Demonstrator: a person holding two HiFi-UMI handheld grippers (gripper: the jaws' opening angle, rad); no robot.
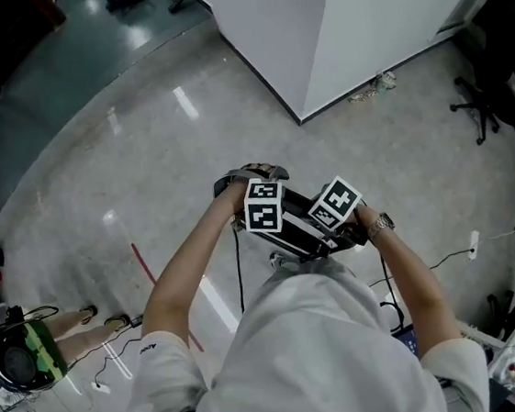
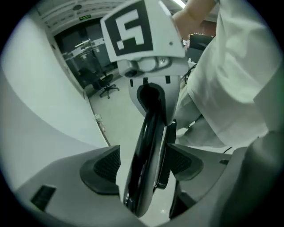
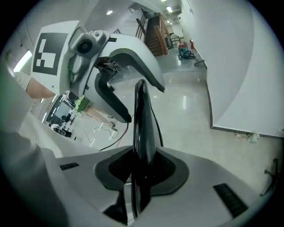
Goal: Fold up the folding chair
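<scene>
Two claws flank the folding chair [image 3: 142, 119] at its glossy black edge, right claw [image 3: 141, 167] clenched on it, left claw [image 2: 144, 164] released; seemingly stiff, light, slippery, best gripped along this rim.

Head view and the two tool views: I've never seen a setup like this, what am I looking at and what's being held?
No robot here: a person carries two two-jaw tools, left and right. The head view is from a camera on their head, looking down at their arms and the grey floor. The other two pictures come from cameras riding on each tool, looking along its jaws. The right tool is clamped on a thin black panel, probably part of the folded chair. The left tool has its jaws apart around what seems the same panel, with a gap on one side. The marker cubes belong to the tools.
</scene>
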